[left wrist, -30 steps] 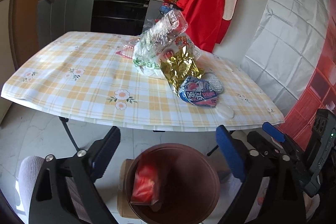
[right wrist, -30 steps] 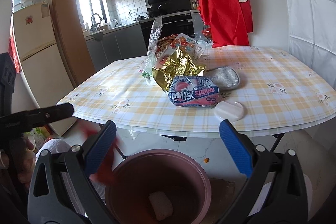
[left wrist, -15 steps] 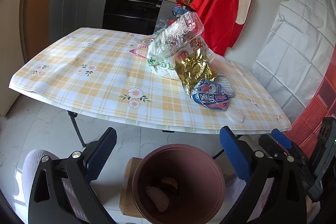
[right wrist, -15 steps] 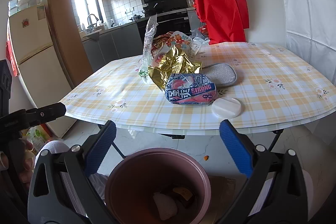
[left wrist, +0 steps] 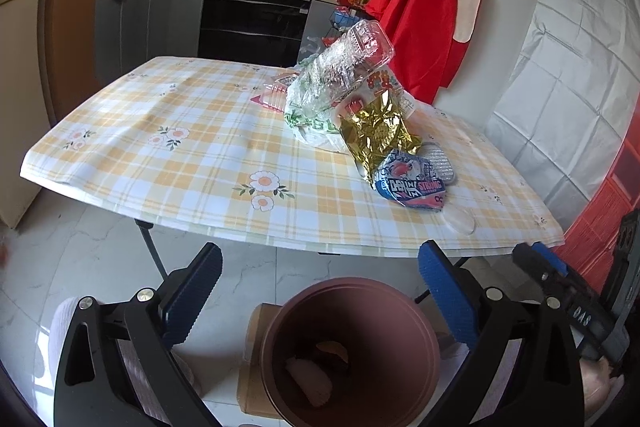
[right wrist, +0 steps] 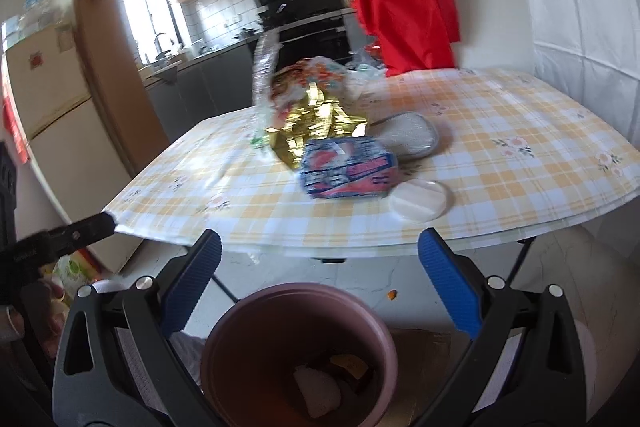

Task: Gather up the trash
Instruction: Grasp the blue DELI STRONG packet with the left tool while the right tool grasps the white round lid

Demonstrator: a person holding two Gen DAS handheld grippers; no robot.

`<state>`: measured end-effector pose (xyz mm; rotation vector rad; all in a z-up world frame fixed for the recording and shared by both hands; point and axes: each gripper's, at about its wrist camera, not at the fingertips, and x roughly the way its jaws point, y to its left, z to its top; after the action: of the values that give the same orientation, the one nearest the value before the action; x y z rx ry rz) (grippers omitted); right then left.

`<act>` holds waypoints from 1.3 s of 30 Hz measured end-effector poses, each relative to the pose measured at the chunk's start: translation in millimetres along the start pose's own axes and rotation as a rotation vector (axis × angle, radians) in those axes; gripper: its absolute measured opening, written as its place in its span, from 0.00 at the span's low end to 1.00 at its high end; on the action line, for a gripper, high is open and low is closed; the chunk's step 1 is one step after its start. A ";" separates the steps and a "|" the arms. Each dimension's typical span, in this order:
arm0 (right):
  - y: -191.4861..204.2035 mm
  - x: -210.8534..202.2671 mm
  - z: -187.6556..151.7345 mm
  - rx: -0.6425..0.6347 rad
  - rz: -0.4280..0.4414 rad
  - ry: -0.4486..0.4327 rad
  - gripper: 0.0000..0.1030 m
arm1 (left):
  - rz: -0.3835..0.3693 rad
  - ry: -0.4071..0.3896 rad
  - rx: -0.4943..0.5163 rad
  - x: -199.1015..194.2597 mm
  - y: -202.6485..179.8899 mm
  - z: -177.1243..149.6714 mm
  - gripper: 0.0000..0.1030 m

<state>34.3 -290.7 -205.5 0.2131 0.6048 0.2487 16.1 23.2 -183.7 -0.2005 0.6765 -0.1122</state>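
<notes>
Your left tongs (left wrist: 320, 279) hang with their blue pads wide apart and nothing between them, over the brown bin (left wrist: 348, 347) on the floor, below the near edge of the counter (left wrist: 192, 147). A few scraps lie at the bottom of the bin; what they are is too dark to tell.

Take the blue snack wrapper (left wrist: 412, 183) as your landmark. It lies flat near the counter's front edge, its long axis running roughly along that edge. Behind it and to its left, a crumpled gold foil bag (left wrist: 376, 135) leans up, its long axis pointing away from you toward the clear plastic tray (left wrist: 348, 55) and the white plastic bag (left wrist: 312, 107) heaped beyond. Just behind the wrapper on its right lies a grey scrubbing pad (right wrist: 408, 139). To its right and nearer you, almost touching it, sits a round white lid (right wrist: 420, 199).

Your right tongs (right wrist: 320, 279) are also spread, gripping nothing, above the same bin (right wrist: 298, 347). That view is blurred.
</notes>
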 end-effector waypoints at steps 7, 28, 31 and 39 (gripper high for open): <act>-30.9 39.4 30.4 -0.105 -0.150 0.012 0.94 | -0.009 -0.002 0.019 26.4 -9.8 24.3 0.93; -62.8 150.9 20.3 -0.165 -0.186 0.265 0.82 | -0.090 0.165 0.012 126.0 -63.7 46.0 0.90; -62.7 148.5 20.0 -0.166 -0.179 0.258 0.74 | -0.133 0.222 -0.038 139.5 -68.6 42.1 0.84; -80.9 137.9 26.8 -0.070 -0.123 0.207 0.64 | -0.238 0.377 -0.258 180.7 -71.6 29.0 0.58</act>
<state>173.0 -330.6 -279.2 0.0820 0.8098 0.1733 171.6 -72.7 -256.1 -0.5169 1.0424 -0.2964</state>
